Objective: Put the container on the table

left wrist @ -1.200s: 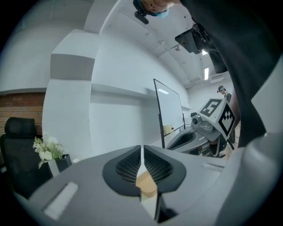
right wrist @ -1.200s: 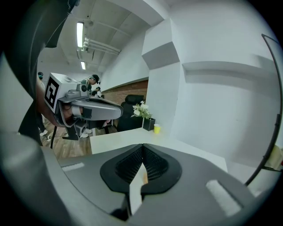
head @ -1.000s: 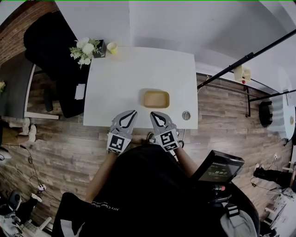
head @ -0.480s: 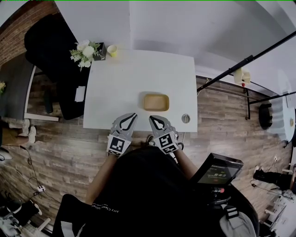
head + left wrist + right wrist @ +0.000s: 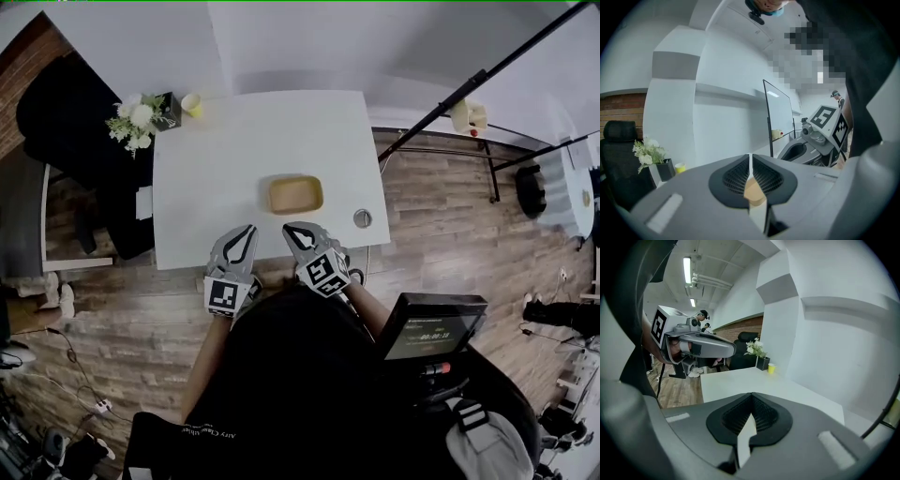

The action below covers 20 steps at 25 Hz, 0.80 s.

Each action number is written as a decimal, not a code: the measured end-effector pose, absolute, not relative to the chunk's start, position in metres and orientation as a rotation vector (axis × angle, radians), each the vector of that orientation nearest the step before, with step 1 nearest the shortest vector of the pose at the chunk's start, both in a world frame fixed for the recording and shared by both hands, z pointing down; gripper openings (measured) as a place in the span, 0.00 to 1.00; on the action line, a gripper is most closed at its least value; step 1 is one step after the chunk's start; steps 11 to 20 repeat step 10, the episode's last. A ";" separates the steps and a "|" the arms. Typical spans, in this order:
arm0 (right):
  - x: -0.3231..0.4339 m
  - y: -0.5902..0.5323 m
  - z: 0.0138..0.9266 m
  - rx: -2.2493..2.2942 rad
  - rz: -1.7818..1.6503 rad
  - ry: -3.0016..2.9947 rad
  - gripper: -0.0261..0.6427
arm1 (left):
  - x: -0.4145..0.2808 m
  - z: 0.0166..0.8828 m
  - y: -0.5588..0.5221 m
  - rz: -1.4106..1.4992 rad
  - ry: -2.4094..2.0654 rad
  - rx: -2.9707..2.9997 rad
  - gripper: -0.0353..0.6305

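The tan, shallow container (image 5: pixel 294 194) stands on the white table (image 5: pixel 234 150), near its front edge. Both grippers hover side by side at that edge, just short of the container. My left gripper (image 5: pixel 247 229) is shut and holds nothing; in the left gripper view a bit of the container (image 5: pixel 753 190) shows beyond the jaws' closed seam (image 5: pixel 750 157). Likewise shut and empty, my right gripper (image 5: pixel 290 228) points over the table (image 5: pixel 754 380), its jaws (image 5: pixel 751 395) meeting in a thin line. Each gripper sees the other: the right gripper (image 5: pixel 820 136) and the left gripper (image 5: pixel 696 345).
A small round metal object (image 5: pixel 362 217) lies right of the container. White flowers in a dark pot (image 5: pixel 134 117) and a yellow cup (image 5: pixel 191 103) stand at the far left corner. A black chair (image 5: pixel 66 112) is at the left, a black stand (image 5: pixel 487 75) at the right.
The head view has swung, so table and container sit further left in the picture. Both grippers remain shut at the table's front edge; the container has not moved on the table.
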State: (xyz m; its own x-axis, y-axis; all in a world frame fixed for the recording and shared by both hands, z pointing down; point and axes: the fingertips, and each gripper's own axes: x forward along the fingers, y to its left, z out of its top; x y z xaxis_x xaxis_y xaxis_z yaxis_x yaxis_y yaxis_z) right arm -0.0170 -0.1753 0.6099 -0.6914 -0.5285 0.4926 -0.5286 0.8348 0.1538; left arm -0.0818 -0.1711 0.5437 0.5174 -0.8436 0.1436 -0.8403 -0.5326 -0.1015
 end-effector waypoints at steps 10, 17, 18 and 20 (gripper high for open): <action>-0.004 -0.183 0.622 0.735 -0.005 -2.465 0.05 | -0.069 0.551 -0.169 -0.301 1.501 -2.716 0.09; -0.004 -0.183 0.622 0.735 -0.005 -2.465 0.05 | -0.069 0.551 -0.169 -0.301 1.501 -2.716 0.09; -0.004 -0.183 0.622 0.735 -0.005 -2.465 0.05 | -0.069 0.551 -0.169 -0.301 1.501 -2.716 0.09; -0.004 -0.183 0.622 0.735 -0.005 -2.465 0.05 | -0.069 0.551 -0.169 -0.301 1.501 -2.716 0.09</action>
